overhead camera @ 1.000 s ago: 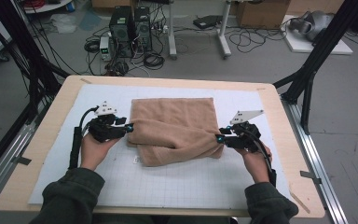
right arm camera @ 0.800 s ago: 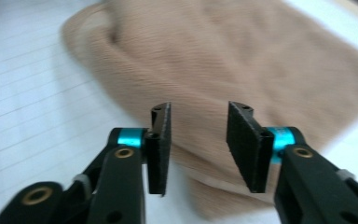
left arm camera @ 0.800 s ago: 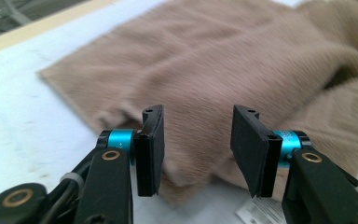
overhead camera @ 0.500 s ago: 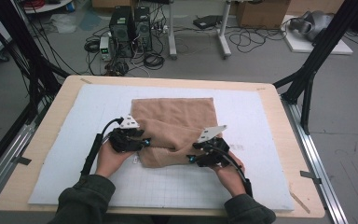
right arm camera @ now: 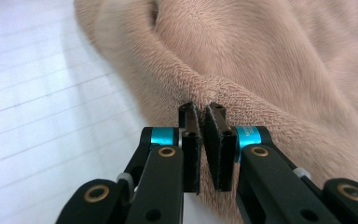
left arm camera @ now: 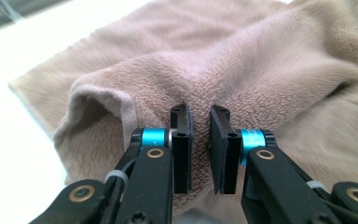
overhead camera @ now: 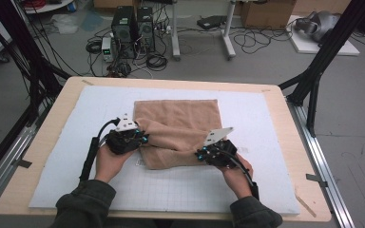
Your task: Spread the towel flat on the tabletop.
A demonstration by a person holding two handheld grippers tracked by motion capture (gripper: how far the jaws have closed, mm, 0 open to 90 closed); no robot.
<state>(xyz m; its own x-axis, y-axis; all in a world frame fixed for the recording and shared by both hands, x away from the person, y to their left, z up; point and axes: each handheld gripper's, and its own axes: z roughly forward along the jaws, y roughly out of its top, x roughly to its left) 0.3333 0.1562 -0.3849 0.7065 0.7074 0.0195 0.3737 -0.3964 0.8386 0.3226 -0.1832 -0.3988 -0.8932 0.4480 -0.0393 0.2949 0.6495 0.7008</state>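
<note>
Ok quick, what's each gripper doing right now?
Left gripper: jaws just closed, pinching a fold of the tan towel.
Right gripper: jaws just closed, pinching the towel's edge.

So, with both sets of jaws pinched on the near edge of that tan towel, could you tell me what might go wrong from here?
1. The left gripper has been closing on a bunched fold of the towel, possibly several layers, so a lift could drag the whole fold.
2. The right gripper nips only a thin ridge near the edge; it might slip out under tension.
3. The towel's near part is already rumpled on the white mat, so the next fold may come out crooked.
</note>
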